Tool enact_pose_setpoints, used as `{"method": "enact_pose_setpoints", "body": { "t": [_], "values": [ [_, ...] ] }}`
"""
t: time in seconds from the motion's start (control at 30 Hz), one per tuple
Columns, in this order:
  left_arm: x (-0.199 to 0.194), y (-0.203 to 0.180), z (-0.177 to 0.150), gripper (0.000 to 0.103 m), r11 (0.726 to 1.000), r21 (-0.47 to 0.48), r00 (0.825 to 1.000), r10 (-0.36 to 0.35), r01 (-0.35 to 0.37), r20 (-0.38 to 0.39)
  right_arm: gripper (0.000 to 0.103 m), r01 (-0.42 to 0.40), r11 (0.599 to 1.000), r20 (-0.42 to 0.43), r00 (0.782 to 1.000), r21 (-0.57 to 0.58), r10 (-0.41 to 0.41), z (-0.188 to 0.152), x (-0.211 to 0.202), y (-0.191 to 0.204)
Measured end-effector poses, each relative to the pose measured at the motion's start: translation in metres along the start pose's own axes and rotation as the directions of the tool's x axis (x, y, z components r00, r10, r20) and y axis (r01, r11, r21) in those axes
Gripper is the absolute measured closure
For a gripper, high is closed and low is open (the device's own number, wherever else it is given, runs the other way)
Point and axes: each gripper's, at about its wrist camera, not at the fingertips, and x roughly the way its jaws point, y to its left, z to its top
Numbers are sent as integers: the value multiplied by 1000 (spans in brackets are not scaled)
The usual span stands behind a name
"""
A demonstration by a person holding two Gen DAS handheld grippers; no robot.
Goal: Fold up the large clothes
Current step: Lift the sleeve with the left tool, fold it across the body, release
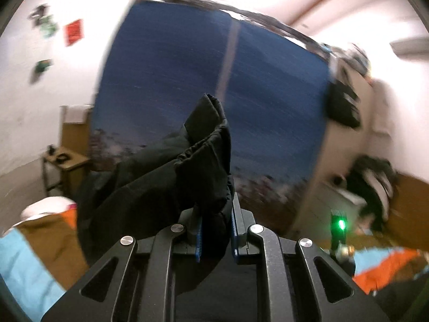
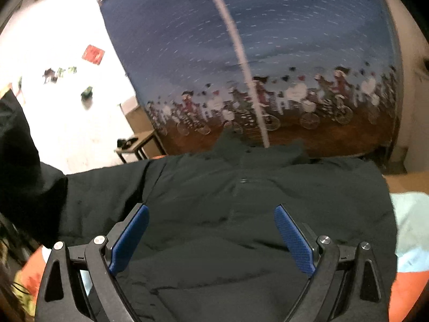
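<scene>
A large black padded jacket [image 2: 241, 214] lies spread on a bed, its collar toward the far wall. My left gripper [image 1: 215, 214] is shut on the jacket's sleeve cuff [image 1: 206, 147] and holds it lifted in the air; the sleeve hangs down to the left. In the right wrist view the lifted sleeve [image 2: 21, 147] rises at the left edge. My right gripper [image 2: 211, 209] is open and empty, hovering over the jacket's body with its blue pads [image 2: 293, 238] wide apart.
The bed cover [image 1: 24, 263] is light blue, orange and brown. A blue curtain [image 2: 268, 40] with a printed lower band hangs behind the bed. A small wooden table [image 2: 139, 139] stands at the left by the white wall. Clothes hang at the right [image 1: 375, 185].
</scene>
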Motion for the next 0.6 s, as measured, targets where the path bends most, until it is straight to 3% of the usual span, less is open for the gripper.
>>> {"method": "enact_pose_setpoints", "body": {
  "t": [0.17, 0.3, 0.4, 0.6],
  "values": [
    [49, -62, -27, 90, 992, 64, 990, -107, 113, -93, 8, 3, 992, 25, 1000, 127, -6, 1, -36, -58],
    [93, -99, -54, 90, 980, 100, 972, -152, 171, -177, 8, -11, 976, 39, 999, 217, 2, -4, -55, -96],
    [121, -120, -80, 90, 970, 107, 947, -185, 219, -262, 8, -31, 960, 63, 998, 278, 14, -11, -68, -121],
    [167, -145, -137, 90, 955, 93, 880, -216, 280, -424, 8, -81, 920, 33, 997, 383, 74, -25, -67, -155]
  ]
}}
